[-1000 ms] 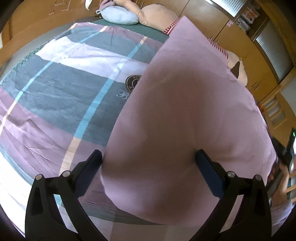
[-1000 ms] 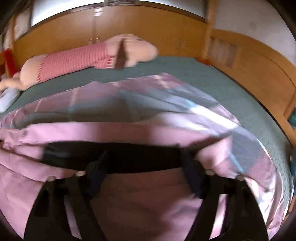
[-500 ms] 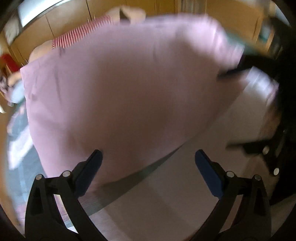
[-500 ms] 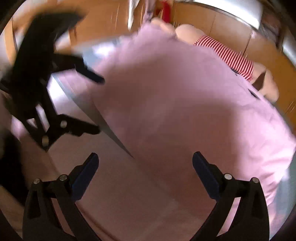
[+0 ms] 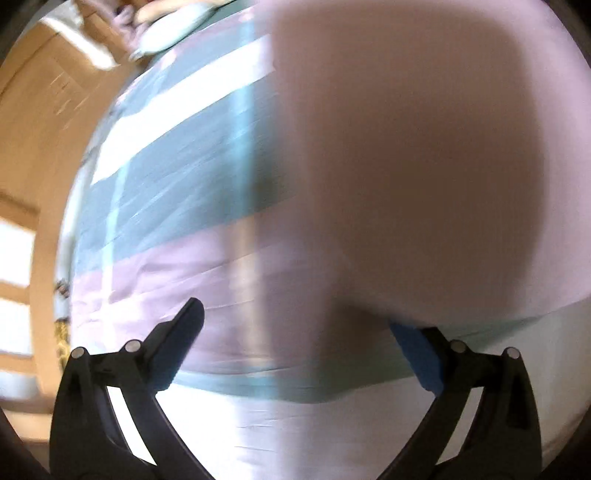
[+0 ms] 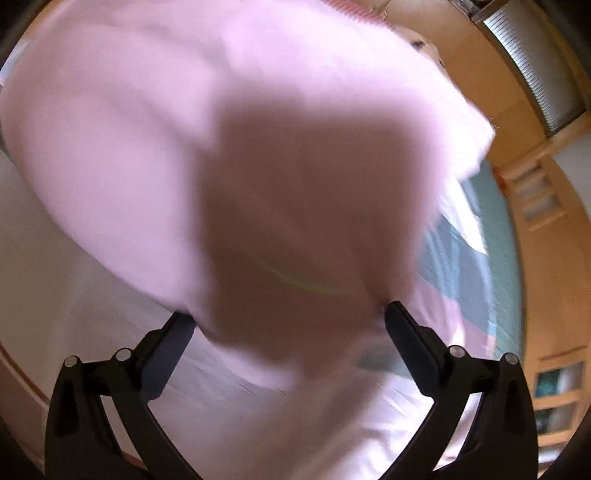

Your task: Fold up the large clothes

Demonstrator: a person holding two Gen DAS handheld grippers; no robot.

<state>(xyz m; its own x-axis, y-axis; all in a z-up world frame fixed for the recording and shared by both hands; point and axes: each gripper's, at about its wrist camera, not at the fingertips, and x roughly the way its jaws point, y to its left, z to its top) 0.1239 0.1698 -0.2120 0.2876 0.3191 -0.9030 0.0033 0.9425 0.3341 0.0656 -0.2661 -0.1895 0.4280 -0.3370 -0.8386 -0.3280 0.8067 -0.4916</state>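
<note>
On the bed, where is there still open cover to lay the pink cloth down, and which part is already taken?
Open room: the striped cover left of the pink cloth, up to the pale pillow, and the white strip near the left hand-held gripper. In the right view, the cloth fills nearly everything; only a teal band shows at its right.

One pink garment [image 5: 424, 147], one striped bedspread [image 5: 192, 177], one pale pillow [image 5: 166, 31] — two hand-held grippers [image 5: 295, 321].

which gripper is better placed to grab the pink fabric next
Right, probably. The pink fabric sits centred between the open right gripper fingers, while in the left gripper view it lies off toward one finger.
</note>
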